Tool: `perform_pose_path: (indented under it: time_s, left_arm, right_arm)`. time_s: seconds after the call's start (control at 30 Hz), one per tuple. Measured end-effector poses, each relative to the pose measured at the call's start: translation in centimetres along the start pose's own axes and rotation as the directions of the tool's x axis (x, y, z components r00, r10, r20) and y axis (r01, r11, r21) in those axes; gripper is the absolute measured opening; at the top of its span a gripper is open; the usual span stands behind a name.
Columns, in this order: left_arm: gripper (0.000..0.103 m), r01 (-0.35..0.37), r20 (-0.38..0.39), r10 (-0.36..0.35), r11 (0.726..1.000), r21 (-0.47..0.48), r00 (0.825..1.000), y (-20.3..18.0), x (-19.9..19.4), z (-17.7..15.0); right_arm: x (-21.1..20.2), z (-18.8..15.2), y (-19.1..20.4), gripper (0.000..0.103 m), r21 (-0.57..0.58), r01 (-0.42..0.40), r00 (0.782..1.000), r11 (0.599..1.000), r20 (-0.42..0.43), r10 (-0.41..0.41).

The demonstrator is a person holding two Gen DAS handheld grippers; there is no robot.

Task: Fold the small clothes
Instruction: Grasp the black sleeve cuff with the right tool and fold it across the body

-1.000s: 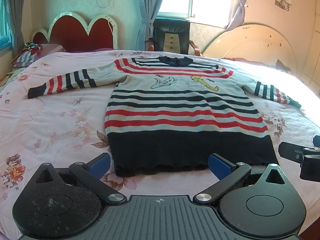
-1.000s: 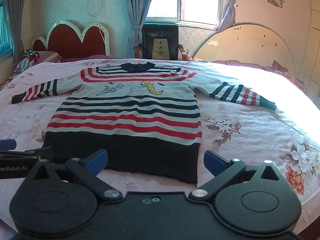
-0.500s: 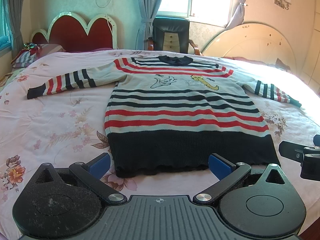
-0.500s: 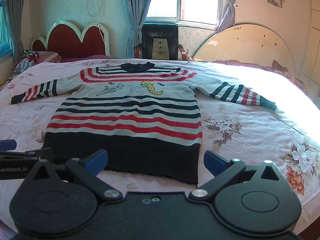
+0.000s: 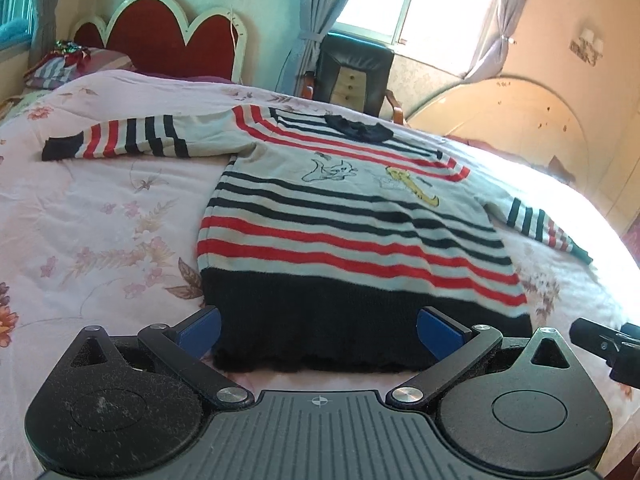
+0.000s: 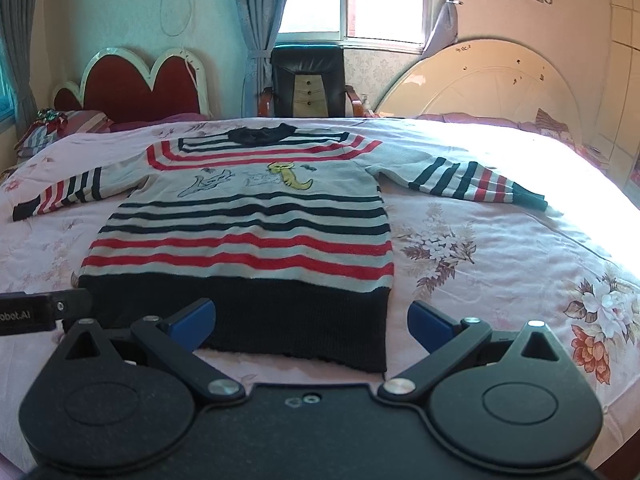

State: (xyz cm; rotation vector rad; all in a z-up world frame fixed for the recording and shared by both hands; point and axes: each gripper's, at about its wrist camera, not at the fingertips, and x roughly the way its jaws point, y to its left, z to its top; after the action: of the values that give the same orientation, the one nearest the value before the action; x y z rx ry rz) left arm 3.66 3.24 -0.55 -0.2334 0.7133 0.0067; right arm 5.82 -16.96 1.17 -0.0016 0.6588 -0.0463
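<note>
While the striped sweater (image 5: 352,236) lies flat and face up on the bed (image 5: 100,240), both sleeves spread out to the sides, its black hem is the edge nearest me. Just short of that hem, my left gripper (image 5: 318,334) hovers with its blue fingers (image 5: 200,330) spread wide, holding nothing. My right gripper (image 6: 312,326) hangs by the hem's right corner, fingers (image 6: 430,328) likewise apart and empty. Beyond the sweater's collar stand a red headboard (image 6: 136,88), a black chair (image 6: 308,80) and a curtained window (image 6: 352,0).
</note>
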Motion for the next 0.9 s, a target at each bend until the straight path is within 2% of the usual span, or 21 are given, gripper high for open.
perform_pose_path:
  time_s: [0.07,0.13,0.27,0.4,0.47,0.5,0.53,0.57,0.6,0.73,0.8,0.9]
  left_arm:
    - [0.103,0.044,0.023,-0.044,0.999,0.017,0.999,-0.1,1.4,1.2]
    - [0.103,0.054,0.042,-0.054,0.998,0.015,0.998,-0.3,2.9,2.6]
    - [0.103,0.053,0.039,-0.055,0.997,0.055,0.998,-1.4,7.0,6.0]
    - [0.103,0.086,0.035,-0.089,0.994,0.062,0.995,-2.1,10.4,9.0]
    - [0.103,0.079,0.022,-0.080,0.995,0.059,0.997,-2.4,12.4,10.2]
    - [0.103,0.075,0.016,-0.076,0.996,0.055,0.997,-2.5,13.4,10.7]
    - [0.103,0.067,0.010,-0.068,0.996,0.053,0.998,-2.6,14.4,11.1]
    - [0.103,0.059,0.004,-0.059,0.997,0.053,0.998,-2.6,15.4,11.4]
    - [0.103,0.052,-0.002,-0.052,0.997,0.055,0.999,-2.7,16.4,11.7]
    - [0.103,0.020,-0.015,-0.020,0.998,0.053,1.000,-2.7,19.7,12.4]
    - [0.103,0.007,-0.024,-0.006,0.999,0.044,1.000,-2.6,21.3,12.8]
    - [0.103,-0.008,-0.043,0.010,0.999,0.048,0.999,-2.8,23.7,13.5]
  right_arm:
    - [0.3,0.7,-1.8,0.102,0.034,0.047,0.997,0.998,0.053,-0.049]
    - [1.2,1.8,-4.1,0.102,0.085,0.076,0.993,0.993,0.086,-0.084]
    - [5.0,4.5,-10.3,0.100,0.226,0.087,0.992,0.970,0.074,-0.106]
    - [8.9,6.9,-16.3,0.099,0.312,0.167,0.974,0.935,0.092,-0.205]
    - [11.2,7.7,-19.7,0.096,0.368,0.178,0.969,0.913,0.096,-0.227]
    - [12.4,8.0,-21.5,0.083,0.407,0.181,0.967,0.895,0.092,-0.238]
    - [13.7,8.1,-23.2,0.067,0.447,0.183,0.966,0.876,0.084,-0.245]
    - [15.4,8.2,-25.1,0.029,0.491,0.186,0.967,0.851,0.061,-0.246]
    - [16.8,8.2,-26.6,0.026,0.522,0.191,0.969,0.831,0.038,-0.246]
    - [21.7,7.0,-31.7,0.033,0.665,0.171,0.971,0.727,0.013,-0.239]
    - [23.6,6.1,-33.6,0.048,0.727,0.149,0.974,0.670,0.009,-0.226]
    - [25.9,5.0,-35.6,0.047,0.787,0.117,0.977,0.606,0.017,-0.211]
